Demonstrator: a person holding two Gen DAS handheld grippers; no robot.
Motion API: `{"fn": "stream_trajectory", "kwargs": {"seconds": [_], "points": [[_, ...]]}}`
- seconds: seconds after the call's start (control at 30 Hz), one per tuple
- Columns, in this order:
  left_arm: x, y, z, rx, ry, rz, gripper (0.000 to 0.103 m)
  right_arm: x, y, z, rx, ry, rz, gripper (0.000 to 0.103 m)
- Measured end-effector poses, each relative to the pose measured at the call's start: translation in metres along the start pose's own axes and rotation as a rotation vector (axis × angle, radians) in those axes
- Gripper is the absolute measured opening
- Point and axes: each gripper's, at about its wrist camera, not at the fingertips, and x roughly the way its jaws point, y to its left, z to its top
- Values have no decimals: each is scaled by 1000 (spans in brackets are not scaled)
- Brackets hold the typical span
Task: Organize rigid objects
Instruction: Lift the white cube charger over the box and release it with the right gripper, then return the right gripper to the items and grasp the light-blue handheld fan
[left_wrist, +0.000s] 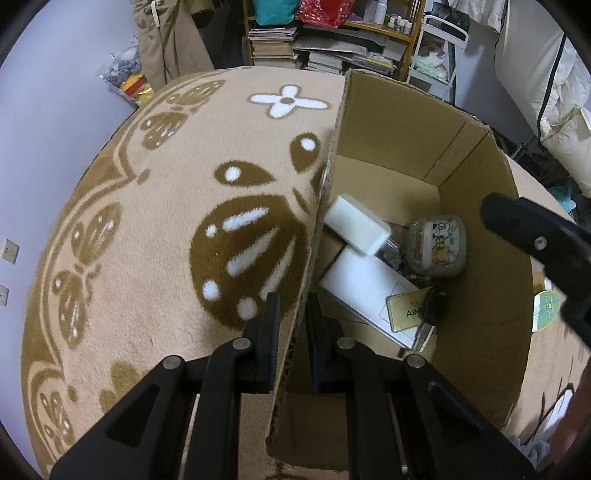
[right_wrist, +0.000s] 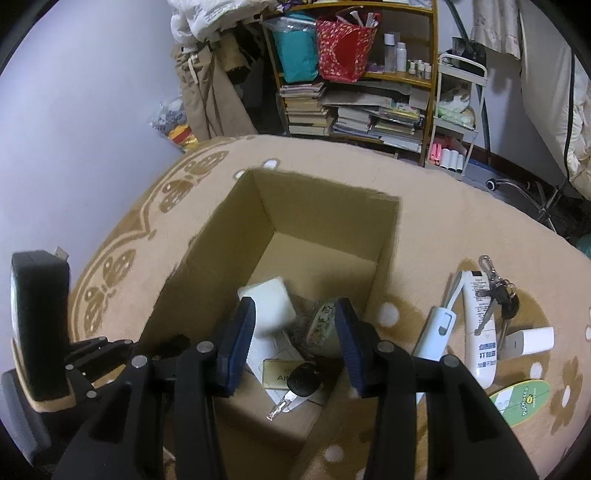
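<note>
An open cardboard box (left_wrist: 406, 122) stands on a patterned beige rug (left_wrist: 166, 221). My left gripper (left_wrist: 293, 301) is shut on the box's left wall, one finger outside and one inside. My right gripper (right_wrist: 293, 310) hovers open above the box (right_wrist: 388, 240) with nothing between its pads. One of its fingers (left_wrist: 517, 221) shows at the right of the left wrist view. Inside lie two white boxes (left_wrist: 356, 225) (left_wrist: 369, 291), a cartoon-printed jar (left_wrist: 437, 245), a gold card (left_wrist: 406, 312) and a black car key (right_wrist: 304, 380).
On the rug to the right of the box lie a white gadget with a strap (right_wrist: 439, 328), a white tube (right_wrist: 480, 332), a bunch of keys (right_wrist: 498, 295), a small white box (right_wrist: 532, 341) and a green-and-white oval item (right_wrist: 521, 402). A cluttered bookshelf (right_wrist: 351, 110) stands behind.
</note>
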Motion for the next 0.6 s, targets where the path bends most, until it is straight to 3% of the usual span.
{"fn": "stream_trajectory", "kwargs": {"seconds": [0.13, 0.23, 0.37, 0.6], "points": [[0, 1, 1, -6, 2, -5, 13, -8, -6, 2, 6, -8, -14, 51], [-2, 1, 1, -4, 2, -4, 13, -18, -13, 3, 14, -31, -20, 70], [-1, 1, 1, -6, 3, -6, 13, -25, -24, 4, 12, -36, -54, 75], [-1, 2, 0, -10, 5, -11, 13, -31, -57, 2, 78, -48, -86, 97]]}}
